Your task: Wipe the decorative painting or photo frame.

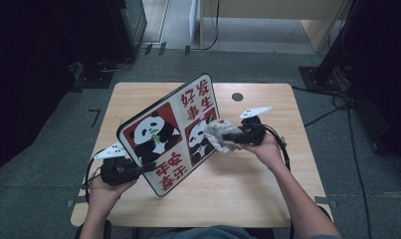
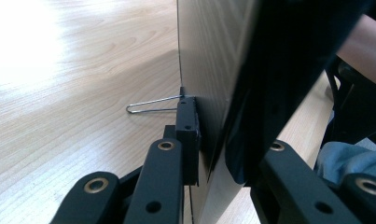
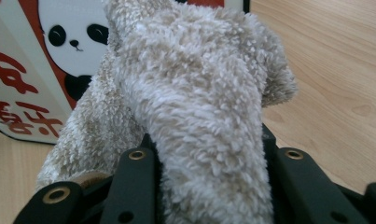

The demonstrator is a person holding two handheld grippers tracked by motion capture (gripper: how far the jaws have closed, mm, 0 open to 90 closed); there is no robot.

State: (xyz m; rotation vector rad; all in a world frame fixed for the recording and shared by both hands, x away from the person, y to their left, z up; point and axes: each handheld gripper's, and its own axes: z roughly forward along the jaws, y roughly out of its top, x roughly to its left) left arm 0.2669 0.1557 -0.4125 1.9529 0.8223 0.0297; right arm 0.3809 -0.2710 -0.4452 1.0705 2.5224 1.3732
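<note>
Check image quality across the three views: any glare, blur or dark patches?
High view: even light on the table, room edges very dark, panda board readable. Left gripper view: blown-out glare on the wood at top left, the board's back face in deep shadow, near jaws soft. Right gripper view: fluffy cloth reasonably sharp up close, the panda print behind it slightly soft, no glare.

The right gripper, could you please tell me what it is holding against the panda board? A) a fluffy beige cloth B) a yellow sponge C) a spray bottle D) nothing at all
A: the right gripper is shut on a fluffy beige cloth, pressed to the face of the panda board, which the left gripper clamps by its lower edge.
</note>
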